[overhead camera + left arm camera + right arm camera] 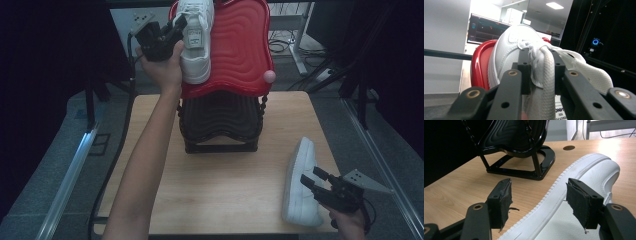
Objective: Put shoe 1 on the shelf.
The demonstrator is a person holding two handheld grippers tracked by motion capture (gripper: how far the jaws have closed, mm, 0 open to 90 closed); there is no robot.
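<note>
The high view looks forward and down from the person's side onto the wooden table (pixel 220 185), far enough to hold the whole two-level shoe rack (pixel 222 125) standing at its middle.

The left gripper view sits very close behind the white shoe (pixel 524 50) on the rack's red top shelf (pixel 480 62). It faces almost level, out over the rack toward the room behind.

The right gripper view is low, near the table surface (pixel 456 192), in front of the rack. It faces the rack's black base (pixel 524 167) across the second white shoe (pixel 579 195).

Both the high view and the right gripper view show the rack's base and this lying shoe (pixel 300 185). The high view and the left gripper view share the red shelf (pixel 240 50) and the shoe on it (pixel 196 40).
</note>
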